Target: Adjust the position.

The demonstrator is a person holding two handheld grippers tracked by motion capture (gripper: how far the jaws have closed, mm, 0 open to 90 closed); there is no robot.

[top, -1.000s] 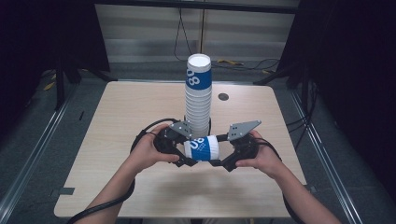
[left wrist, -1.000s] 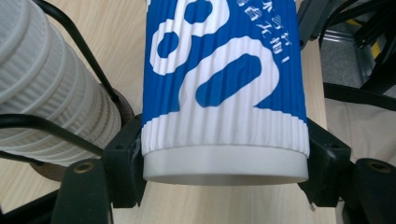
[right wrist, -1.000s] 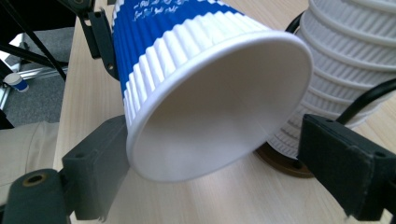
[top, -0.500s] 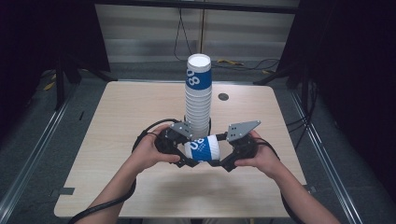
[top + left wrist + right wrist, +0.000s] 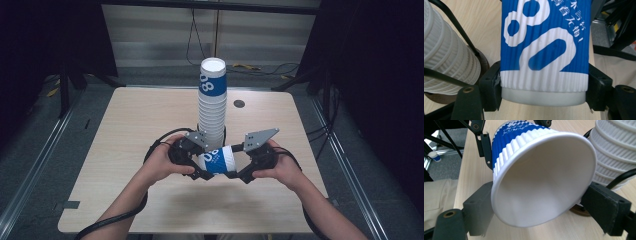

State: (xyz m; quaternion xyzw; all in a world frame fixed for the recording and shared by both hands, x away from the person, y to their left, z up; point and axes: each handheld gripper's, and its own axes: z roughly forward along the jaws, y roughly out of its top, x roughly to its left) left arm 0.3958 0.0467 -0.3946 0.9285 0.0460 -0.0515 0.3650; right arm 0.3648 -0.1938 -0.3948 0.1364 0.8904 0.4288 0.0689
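Barely anything shifted, only right gripper [image 5: 239,171] jaws just closing around cup rim | left gripper [image 5: 196,167] clamped on blue-and-white cup [image 5: 217,160] base, cup lying level between both | tall cup stack [image 5: 212,102] just behind grippers on table [image 5: 125,120] | hands [image 5: 162,162] low, facing each other.

We note the cup [image 5: 544,50]: paper, its blue and white sleeve ribbed and matt, the base band and inside smooth and plain white. The stack of cups [image 5: 212,107] near the table's middle shows the same ribbed white paper. The table [image 5: 125,125] looks like pale wood laminate, smooth, faint grain. Both tongs [image 5: 544,98] [image 5: 536,212] are matt black plastic with dull metal screws.
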